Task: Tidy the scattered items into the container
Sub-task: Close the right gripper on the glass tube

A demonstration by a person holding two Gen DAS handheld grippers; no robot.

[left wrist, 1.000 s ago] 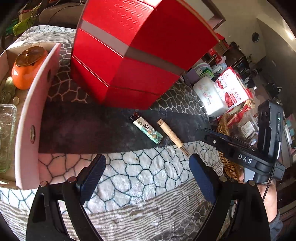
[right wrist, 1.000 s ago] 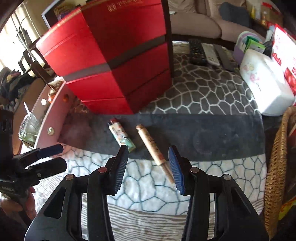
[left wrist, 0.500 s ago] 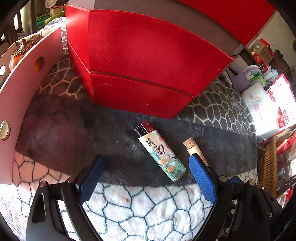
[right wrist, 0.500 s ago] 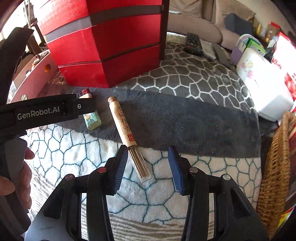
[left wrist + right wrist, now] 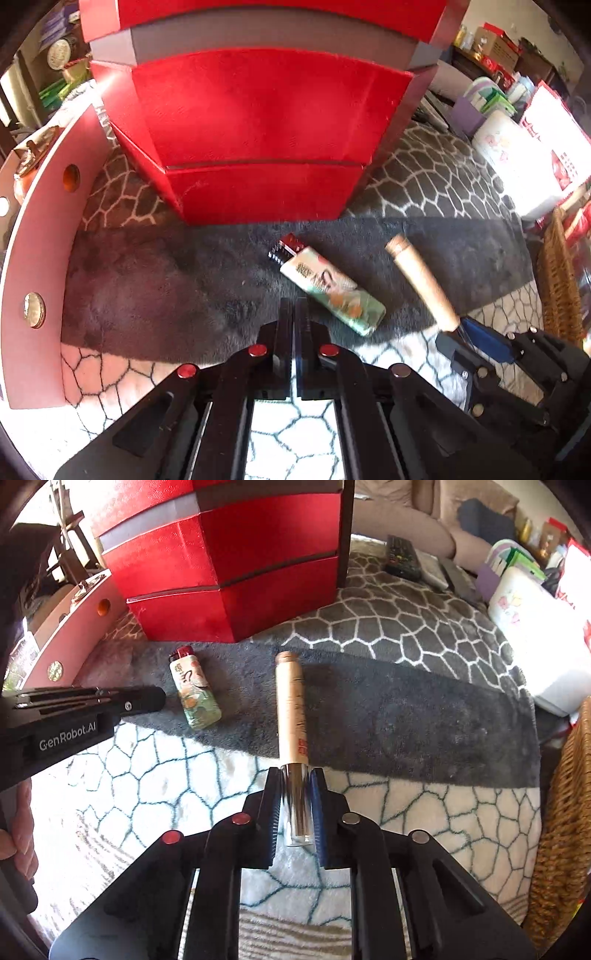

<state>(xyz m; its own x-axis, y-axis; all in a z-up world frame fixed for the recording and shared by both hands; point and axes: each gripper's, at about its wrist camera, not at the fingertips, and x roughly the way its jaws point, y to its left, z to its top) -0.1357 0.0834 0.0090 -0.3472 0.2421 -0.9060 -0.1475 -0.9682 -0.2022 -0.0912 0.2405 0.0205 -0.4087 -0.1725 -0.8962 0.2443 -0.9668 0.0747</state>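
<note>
A corked glass tube of incense [image 5: 291,716] lies on the patterned blanket; my right gripper [image 5: 295,775] is shut on its clear glass end. The tube also shows in the left wrist view [image 5: 421,282], with the right gripper [image 5: 463,334] at its near end. A lighter with a crane picture and red cap [image 5: 327,286] lies just left of the tube, also seen in the right wrist view [image 5: 194,692]. My left gripper [image 5: 294,306] is shut and empty, its tips just left of the lighter and apart from it. The pink open box [image 5: 33,236] stands at the left.
A tall red stacked box [image 5: 258,129] stands right behind the lighter and tube. A wicker basket [image 5: 569,812] is at the right edge. A white wipes pack [image 5: 532,638], remote controls [image 5: 402,555] and clutter lie at the back right.
My left gripper has closed from wide open, with nothing in it. My right gripper has moved forward and closed on the tube's glass end.
</note>
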